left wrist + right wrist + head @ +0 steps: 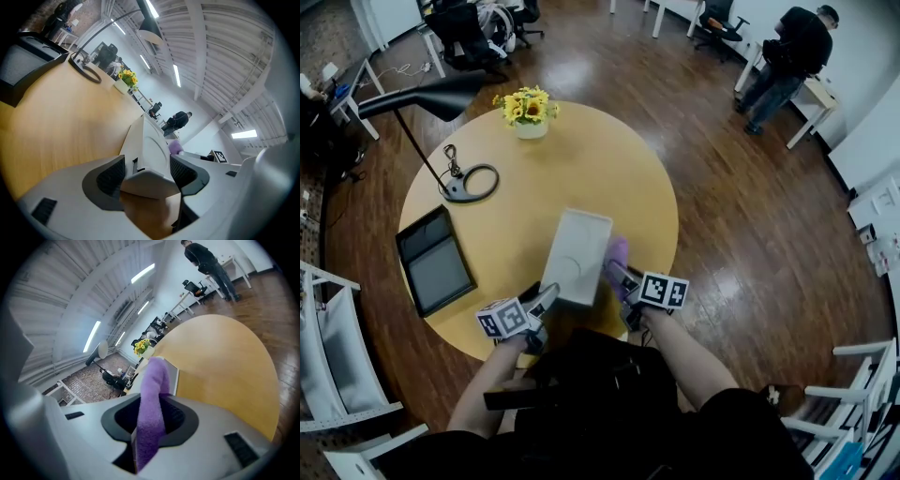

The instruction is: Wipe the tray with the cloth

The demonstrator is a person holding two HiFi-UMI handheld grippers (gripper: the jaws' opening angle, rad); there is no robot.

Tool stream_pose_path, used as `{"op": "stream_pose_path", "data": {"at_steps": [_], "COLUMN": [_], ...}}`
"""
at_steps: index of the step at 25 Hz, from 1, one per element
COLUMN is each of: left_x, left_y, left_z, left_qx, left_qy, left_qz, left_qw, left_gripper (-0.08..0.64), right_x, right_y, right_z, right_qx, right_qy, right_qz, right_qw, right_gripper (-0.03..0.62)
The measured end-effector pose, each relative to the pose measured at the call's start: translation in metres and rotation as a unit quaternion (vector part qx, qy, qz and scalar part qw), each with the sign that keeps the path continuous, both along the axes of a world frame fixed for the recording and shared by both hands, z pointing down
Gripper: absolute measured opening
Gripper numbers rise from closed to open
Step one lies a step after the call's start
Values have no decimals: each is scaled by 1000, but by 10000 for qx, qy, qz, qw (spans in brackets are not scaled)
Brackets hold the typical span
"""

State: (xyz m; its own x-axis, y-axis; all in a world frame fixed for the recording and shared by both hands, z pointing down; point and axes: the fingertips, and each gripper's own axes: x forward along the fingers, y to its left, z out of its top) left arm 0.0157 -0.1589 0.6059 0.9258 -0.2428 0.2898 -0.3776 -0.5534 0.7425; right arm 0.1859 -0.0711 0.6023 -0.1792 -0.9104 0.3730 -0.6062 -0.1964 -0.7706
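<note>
The white rectangular plastic tray (577, 246) is being shown close to the near edge of the round pale-wood table (609, 169), one short end turned toward the person. That end is being bracketed by the left gripper (546, 298): its jaws are standing apart, with a sliver of gap showing beside one ribbed pad (110, 176), so nothing is being clamped there yet. The fuzzy purple cloth (152, 394) is being pinched by the right gripper (617, 274), whose jaws are closed on it, just beside the tray's right long edge.

The tray is being judged light, rigid and smooth (glossy, with rounded corners and a raised rim). It is therefore being expected to skate on the wood under a wipe, and the near rim is being judged the sensible place for a steadying hold. The cloth is being read as soft and limp, bunched into a thick strip reaching out past the pads. It is being judged better pressed flat than dragged by its tip.
</note>
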Motion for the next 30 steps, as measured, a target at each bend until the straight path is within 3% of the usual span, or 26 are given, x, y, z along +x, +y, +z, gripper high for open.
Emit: {"op": "stream_pose_path", "data": {"at_steps": [5,9,12,15,22,30], "left_x": [-6,-10,-8,-7,-4,-1], "left_y": [3,5,7,11,11,10], "left_z": [2,-6,-5,-6,-10,-14], "left_qx": [-47,20,44,88,163,154], "left_qy": [40,77,69,-1,-32,61], "left_qz": [117,251,444,645,981,854], "left_qw": [9999,9997,9990,9979,9950,9962], "left_gripper": [281,281,281,281,281,281], "right_x": [-13,-28,-20,-26,-40,-72], "right_y": [20,33,39,32,21,49], "right_z": [-4,-27,-15,10,20,22], "right_qx": [325,889,602,300,269,329], "right_qy": [13,418,639,469,-109,-589], "right_qz": [436,637,944,820,541,181], "right_qw": [9985,9931,9917,9951,9981,9976], "right_gripper": [87,87,87,87,86,86]}}
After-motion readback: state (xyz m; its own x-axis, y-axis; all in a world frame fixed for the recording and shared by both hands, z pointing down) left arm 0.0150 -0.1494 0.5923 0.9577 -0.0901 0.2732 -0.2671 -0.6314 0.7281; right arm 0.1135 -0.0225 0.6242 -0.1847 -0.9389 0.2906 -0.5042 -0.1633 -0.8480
